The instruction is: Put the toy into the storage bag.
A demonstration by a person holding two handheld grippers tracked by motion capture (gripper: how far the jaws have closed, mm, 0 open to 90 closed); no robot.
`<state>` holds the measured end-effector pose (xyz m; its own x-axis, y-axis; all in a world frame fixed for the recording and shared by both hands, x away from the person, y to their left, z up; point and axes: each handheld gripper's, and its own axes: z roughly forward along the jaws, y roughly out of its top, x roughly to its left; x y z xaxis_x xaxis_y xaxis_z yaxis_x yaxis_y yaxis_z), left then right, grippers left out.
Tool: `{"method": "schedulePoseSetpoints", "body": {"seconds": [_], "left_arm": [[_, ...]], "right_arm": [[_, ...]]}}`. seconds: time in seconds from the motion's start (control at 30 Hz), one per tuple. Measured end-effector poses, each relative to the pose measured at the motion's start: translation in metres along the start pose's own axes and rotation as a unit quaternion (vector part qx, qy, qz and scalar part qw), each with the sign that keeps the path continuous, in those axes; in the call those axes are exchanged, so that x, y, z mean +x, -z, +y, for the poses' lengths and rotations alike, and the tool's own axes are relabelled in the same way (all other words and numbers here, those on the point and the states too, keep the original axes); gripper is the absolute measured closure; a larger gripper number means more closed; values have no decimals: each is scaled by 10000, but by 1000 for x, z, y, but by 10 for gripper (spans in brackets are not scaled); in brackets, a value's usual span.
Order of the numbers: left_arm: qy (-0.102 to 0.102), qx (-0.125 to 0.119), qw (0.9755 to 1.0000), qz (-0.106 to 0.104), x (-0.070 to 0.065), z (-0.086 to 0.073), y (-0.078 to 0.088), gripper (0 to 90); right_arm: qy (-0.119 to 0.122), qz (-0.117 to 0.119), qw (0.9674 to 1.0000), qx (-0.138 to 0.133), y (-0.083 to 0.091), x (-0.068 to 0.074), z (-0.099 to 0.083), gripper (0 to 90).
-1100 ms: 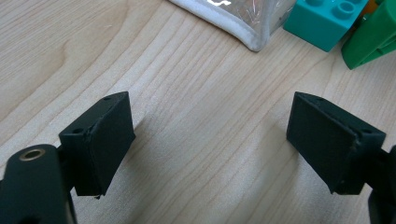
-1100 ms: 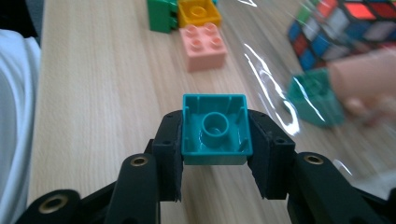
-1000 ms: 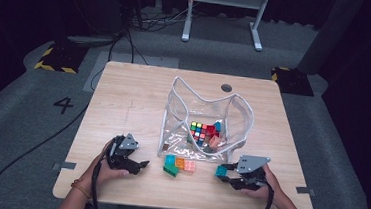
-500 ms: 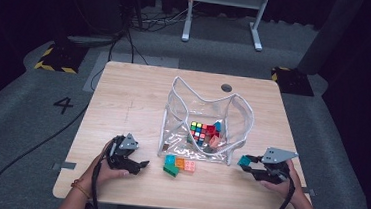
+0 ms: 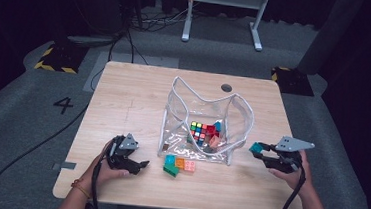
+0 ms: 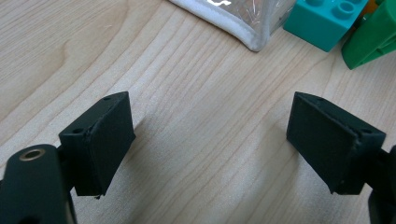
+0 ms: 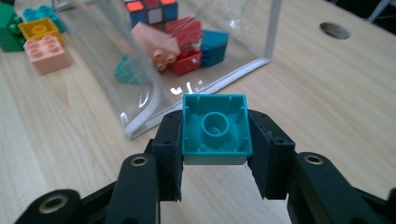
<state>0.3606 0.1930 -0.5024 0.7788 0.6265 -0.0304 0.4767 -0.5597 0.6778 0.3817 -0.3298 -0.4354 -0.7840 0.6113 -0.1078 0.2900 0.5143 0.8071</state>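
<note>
My right gripper (image 5: 259,151) is shut on a teal brick (image 7: 215,129), underside toward the camera, held off the table right of a clear plastic bag (image 5: 205,117). The bag (image 7: 140,70) stands open and holds a colour cube (image 5: 199,131) and several bricks. My left gripper (image 5: 138,165) rests open on the wood near the front left, nothing between its jaws (image 6: 210,140). Just in front of the bag lie a teal brick (image 5: 170,160), a green brick (image 5: 171,170), an orange brick (image 5: 180,163) and a pink brick (image 5: 189,166).
The wooden table (image 5: 138,101) has a round cable hole (image 5: 226,87) at the back right. Dark floor with cables surrounds it, and a white frame (image 5: 221,7) stands beyond the far edge.
My right gripper has moved to the right and risen with the teal brick in its jaws. The left gripper has stayed where it was.
</note>
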Motion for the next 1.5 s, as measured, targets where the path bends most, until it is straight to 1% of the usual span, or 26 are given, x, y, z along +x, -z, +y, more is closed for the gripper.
{"method": "schedulePoseSetpoints", "body": {"seconds": [0.03, 0.07, 0.17, 0.23, 0.3, 0.37, 0.4, 0.43, 0.47, 0.5, 0.53, 0.63, 0.67, 0.7, 0.77, 0.8, 0.83, 0.87, 0.9, 0.93, 0.97, 1.0, 1.2, 1.23, 1.4, 1.5], "left_arm": [[2, 0, 10000, -4, 0, 0, 0, 150], [2, 0, 10000, -4, 0, 0, 0, 150], [0, 1, 10000, -3, 0, 0, 0, 150], [-1, 3, 10000, 1, 0, 0, 0, 150], [3, 0, 10000, 2, 0, 0, 0, 150], [-1, 1, 10000, 1, 0, 0, 0, 150], [-1, 1, 10000, 1, 0, 0, 0, 151], [-1, 3, 10000, -2, 0, 0, 0, 150], [-1, 3, 10000, -2, 0, 0, 0, 150], [-2, 2, 10000, -1, 0, 0, 0, 150], [-1, 2, 10000, -1, 0, 0, 0, 150], [2, 1, 10000, 1, 0, 0, 0, 150], [-2, 2, 10000, 0, 0, 0, 0, 150], [1, 1, 10000, 4, 0, 0, 0, 150], [-3, 5, 10000, -2, 0, 0, 0, 150], [-3, 5, 10000, -2, 0, 0, 0, 150], [0, 2, 10000, -2, 0, 0, 0, 150], [1, 1, 10000, 2, 0, 0, 0, 150], [0, 2, 10000, -2, 0, 0, 0, 150], [0, 2, 10000, -2, 0, 0, 0, 150], [-2, 3, 10000, -1, 0, 0, 0, 150], [-1, 4, 10000, -3, 0, 0, 0, 150], [4, 0, 10000, -1, 0, 0, 0, 150], [0, 4, 10000, 2, 0, 0, 0, 150], [1, 5, 10000, 0, 0, 0, 0, 150], [5, -1, 10000, 4, 0, 0, 0, 150]], "right_arm": [[13, -91, 10000, -2, 2, -6, 3, 594], [13, -91, 10000, -2, 2, -6, 3, 594], [19, -158, 9999, -55, 4, -16, 11, 594], [-22, -140, 9998, -142, 7, -21, 16, 594], [-25, -175, 9997, -152, 8, -23, 20, 594], [15, -221, 9996, -177, 12, -28, 30, 594], [15, -221, 9996, -177, 12, -28, 30, 594], [35, -260, 9995, -189, 15, -31, 38, 594], [98, -283, 9994, -182, 17, -33, 42, 594], [41, -264, 9994, -242, 18, -34, 46, 594], [87, -308, 9992, -256, 20, -35, 50, 594], [62, -338, 9989, -322, 23, -39, 58, 594], [31, -328, 9988, -374, 25, -41, 63, 594], [80, -340, 9984, -436, 28, -43, 70, 594], [108, -368, 9981, -485, 31, -44, 79, 594], [108, -368, 9981, -485, 31, -44, 79, 594], [119, -406, 9978, -505, 33, -45, 87, 594], [119, -406, 9978, -505, 33, -45, 87, 594], [152, -387, 9976, -547, 34, -46, 94, 594], [152, -387, 9976, -547, 34, -46, 94, 594], [193, -412, 9973, -569, 34, -47, 100, 594], [155, -388, 9975, -577, 35, -47, 103, 594], [223, -374, 9973, -591, 32, -46, 117, 594], [264, -347, 9972, -610, 31, -44, 124, 593], [311, -265, 9969, -669, 28, -39, 135, 594], [469, -154, 9964, -683, 23, -32, 146, 594]]}}
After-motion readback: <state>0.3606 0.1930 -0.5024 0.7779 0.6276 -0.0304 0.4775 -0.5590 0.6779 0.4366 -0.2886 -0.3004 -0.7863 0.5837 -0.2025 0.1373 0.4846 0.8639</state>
